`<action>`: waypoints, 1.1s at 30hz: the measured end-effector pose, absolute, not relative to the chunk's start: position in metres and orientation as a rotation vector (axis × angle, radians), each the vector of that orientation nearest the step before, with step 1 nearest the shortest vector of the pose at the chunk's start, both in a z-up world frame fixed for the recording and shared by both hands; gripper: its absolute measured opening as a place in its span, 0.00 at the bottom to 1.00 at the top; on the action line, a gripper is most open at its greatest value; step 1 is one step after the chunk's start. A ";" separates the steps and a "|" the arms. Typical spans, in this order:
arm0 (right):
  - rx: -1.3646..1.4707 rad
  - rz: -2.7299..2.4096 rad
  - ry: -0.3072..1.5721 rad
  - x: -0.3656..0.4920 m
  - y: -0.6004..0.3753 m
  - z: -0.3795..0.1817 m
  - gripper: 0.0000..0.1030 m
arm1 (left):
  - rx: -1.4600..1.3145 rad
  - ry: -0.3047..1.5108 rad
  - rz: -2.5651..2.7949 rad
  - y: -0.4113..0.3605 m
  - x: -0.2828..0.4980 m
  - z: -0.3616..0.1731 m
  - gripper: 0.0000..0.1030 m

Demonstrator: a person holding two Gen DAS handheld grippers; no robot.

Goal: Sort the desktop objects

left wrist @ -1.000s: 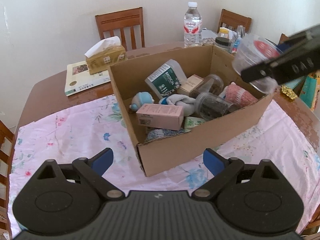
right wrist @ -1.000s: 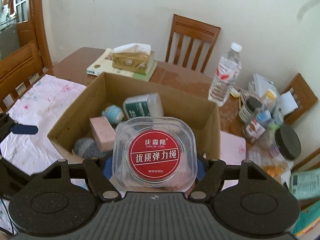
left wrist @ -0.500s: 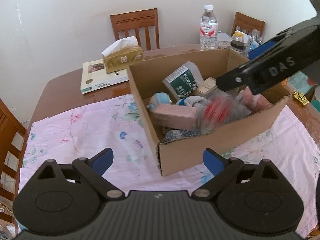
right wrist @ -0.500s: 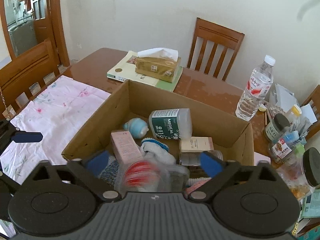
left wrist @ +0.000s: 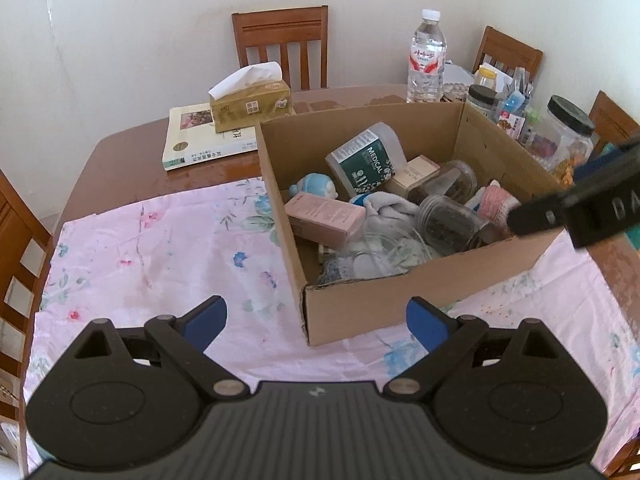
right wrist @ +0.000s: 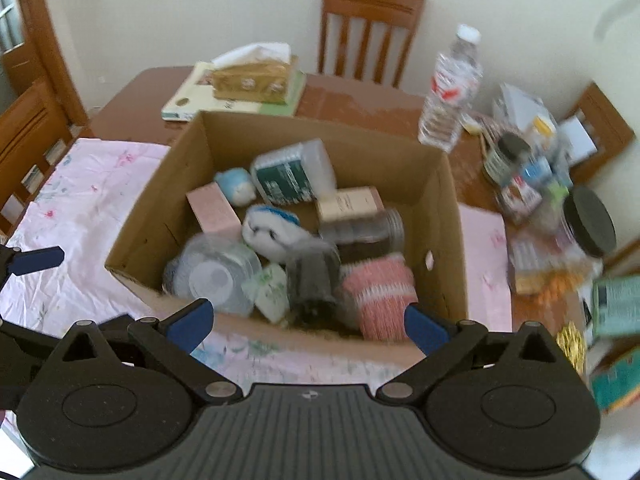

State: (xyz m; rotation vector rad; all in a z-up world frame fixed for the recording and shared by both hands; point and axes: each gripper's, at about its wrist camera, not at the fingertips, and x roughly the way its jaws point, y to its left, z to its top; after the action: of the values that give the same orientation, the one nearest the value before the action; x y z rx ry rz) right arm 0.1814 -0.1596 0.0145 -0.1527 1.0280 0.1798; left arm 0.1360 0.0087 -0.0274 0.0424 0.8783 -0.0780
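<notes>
Both grippers hang over the near side of the desk w/ nothing in them. Left gripper (left wrist: 316,320) has its jaws wide apart above the pink floral cloth (left wrist: 160,248), just short of the cardboard box (left wrist: 400,304). Right gripper (right wrist: 306,322) is also spread wide, empty, over the box's near wall; right wrist view is motion-blurred, so small details there are soft.

Box sits on the cloth, toward the desk's right half, top open. Inside, at the near-left corner, lies the clear plastic container (right wrist: 218,276), tipped so a pale round face looks up. Next to it a small green-white packet (right wrist: 272,290), a dark glass jar (left wrist: 452,222) on its side, and a pink knitted item (right wrist: 380,292) at the near-right corner. Mid-box: pink carton (left wrist: 324,216) against the left wall, white plush toy (right wrist: 272,234) w/ blue on top, second jar (left wrist: 448,182) lying down. Toward the far wall: blue-white figure (left wrist: 316,188), beige carton (left wrist: 416,170), green-labelled "MEDICAL" bottle (left wrist: 364,162) on its side.

Beyond the box, far-left part of the desk: a book (left wrist: 192,148) w/ a gold tissue box (left wrist: 252,104) on top. Far edge: water bottle (left wrist: 427,64) upright. Far-right corner: clutter of small bottles and a black-lidded jar (left wrist: 568,124). Wooden chairs (left wrist: 284,44) stand behind, against the wall.
</notes>
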 end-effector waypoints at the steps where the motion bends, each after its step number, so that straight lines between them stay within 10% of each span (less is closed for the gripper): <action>1: -0.141 0.165 1.037 0.179 -0.162 0.015 1.00 | 0.041 0.880 -0.077 0.007 0.136 -0.026 0.94; 33: 0.018 0.083 1.055 0.138 -0.203 0.020 1.00 | -0.076 0.925 -0.054 -0.021 0.146 0.007 0.94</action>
State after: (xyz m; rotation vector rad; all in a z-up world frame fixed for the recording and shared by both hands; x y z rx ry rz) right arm 0.1376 -0.2026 0.0198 0.0176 1.0554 0.0831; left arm 0.1463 -0.0208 0.0072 -0.0764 0.9248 -0.0541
